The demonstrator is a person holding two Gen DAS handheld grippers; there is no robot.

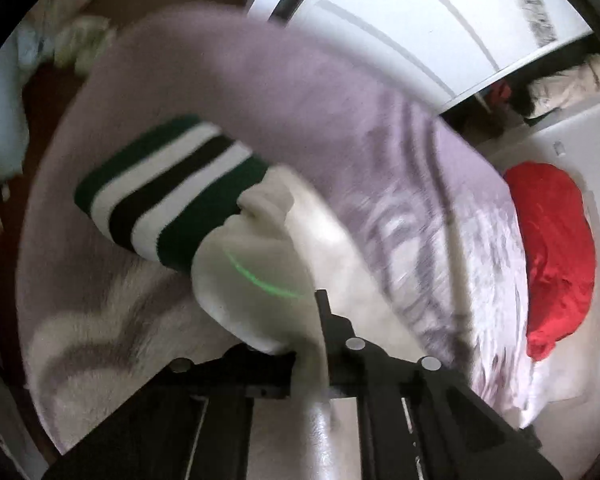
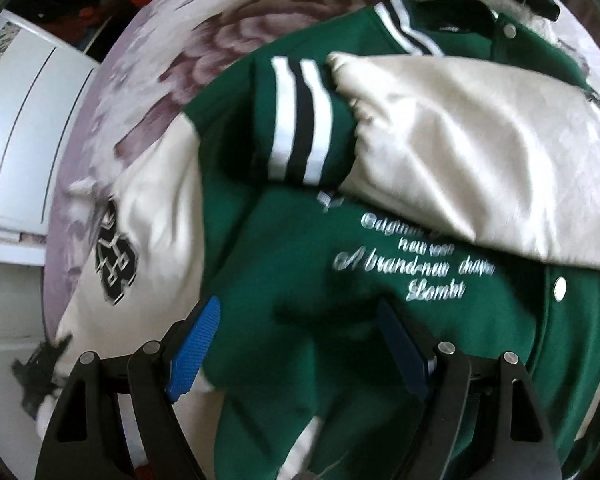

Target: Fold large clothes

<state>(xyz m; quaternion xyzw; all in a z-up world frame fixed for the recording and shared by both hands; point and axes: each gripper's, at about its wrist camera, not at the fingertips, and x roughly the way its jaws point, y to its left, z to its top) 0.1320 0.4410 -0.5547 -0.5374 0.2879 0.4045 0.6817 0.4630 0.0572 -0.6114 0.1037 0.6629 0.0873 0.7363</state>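
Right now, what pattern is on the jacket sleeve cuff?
Green cuff with two white stripes flanking a black one; clearest in the right wrist view.

A lilac floral bedspread (image 2: 140,80) carries the green-and-cream jacket (image 2: 300,280) and a red garment (image 1: 552,256).

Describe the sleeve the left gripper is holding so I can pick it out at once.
On the lilac floral bedspread, look ahead of the left gripper. The cream sleeve is pinched there; its green, white and black striped cuff distinguishes it from the red garment.
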